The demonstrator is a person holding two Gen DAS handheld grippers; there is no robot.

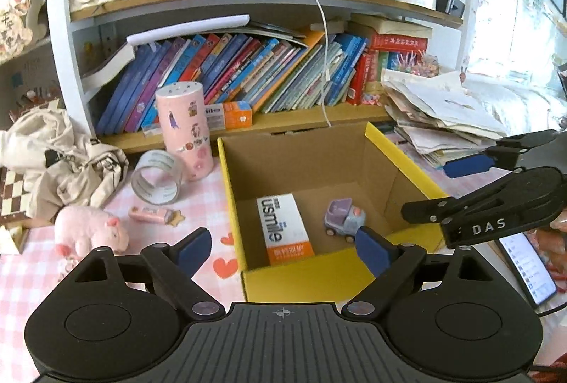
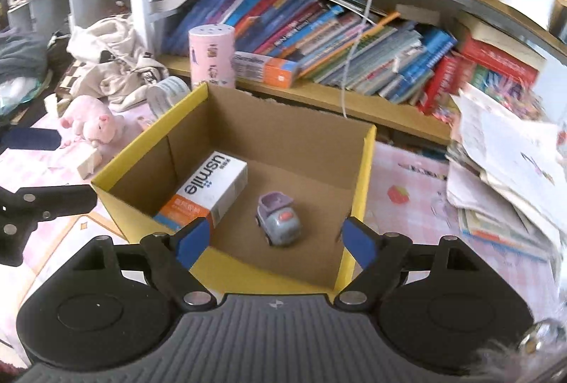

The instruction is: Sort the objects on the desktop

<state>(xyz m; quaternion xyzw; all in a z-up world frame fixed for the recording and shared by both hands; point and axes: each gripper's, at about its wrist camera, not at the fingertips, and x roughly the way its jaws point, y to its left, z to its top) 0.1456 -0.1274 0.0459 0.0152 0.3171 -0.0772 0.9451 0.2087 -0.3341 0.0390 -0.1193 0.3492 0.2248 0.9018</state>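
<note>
Lying inside the cardboard box (image 2: 358, 205) were a toothpaste carton (image 2: 209, 189) and toy car (image 2: 280, 221); left gripper (image 1: 283, 250) and right gripper (image 2: 274, 241) hung spread, empty.

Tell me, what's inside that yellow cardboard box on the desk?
Inside the yellow box lie a white and orange usmile carton against one wall, and a small purple-grey toy car. The near wall hides the closest strip of floor, so anything there can't be seen.

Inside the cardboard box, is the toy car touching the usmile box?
Apart. The right wrist view shows bare cardboard floor between the toy car and the usmile box; the left wrist view shows the same gap.
</note>
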